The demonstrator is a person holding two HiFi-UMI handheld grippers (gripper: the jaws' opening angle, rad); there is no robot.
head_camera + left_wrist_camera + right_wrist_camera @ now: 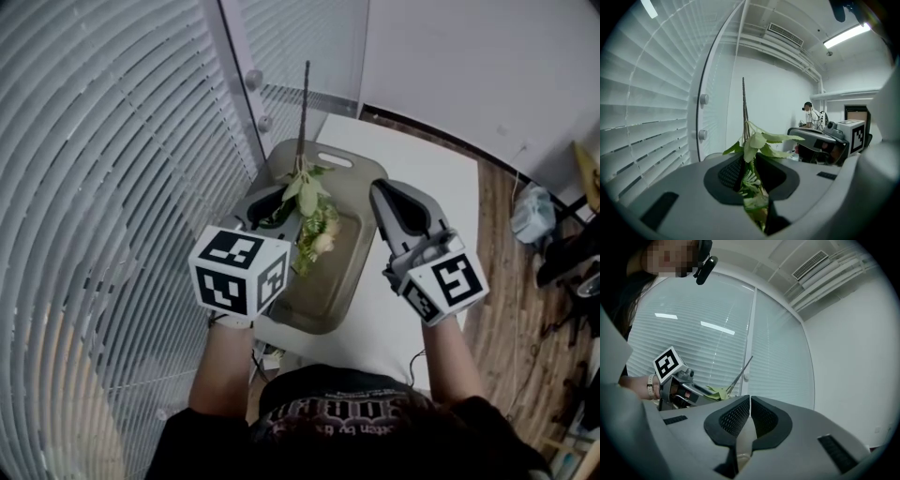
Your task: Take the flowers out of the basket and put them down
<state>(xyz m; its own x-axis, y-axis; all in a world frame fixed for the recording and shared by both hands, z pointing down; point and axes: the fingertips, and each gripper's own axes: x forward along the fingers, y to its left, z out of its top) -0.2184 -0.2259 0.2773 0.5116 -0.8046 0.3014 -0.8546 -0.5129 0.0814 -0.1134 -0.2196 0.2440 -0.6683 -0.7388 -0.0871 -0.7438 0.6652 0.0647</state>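
Observation:
My left gripper (pixel 278 203) is shut on a bunch of artificial flowers (pixel 317 232), its jaws pinching the stalk among the leaves. The long bare stem (pixel 305 98) points away from me, and the pale blooms hang over the olive-grey basket (pixel 361 173) on the table. In the left gripper view the green leaves (pixel 757 140) spread just past the closed pads, with the stem (pixel 745 110) rising above them. My right gripper (pixel 380 192) hovers over the basket's right rim, apart from the flowers. Its jaws (pixel 750 411) are shut with nothing between them.
The basket lies on a white table (pixel 431 169) set against slatted window blinds (pixel 112 141) on the left. Wooden floor (pixel 506 281) with cables and clutter runs along the right. A person (pixel 807 115) stands far off across the room.

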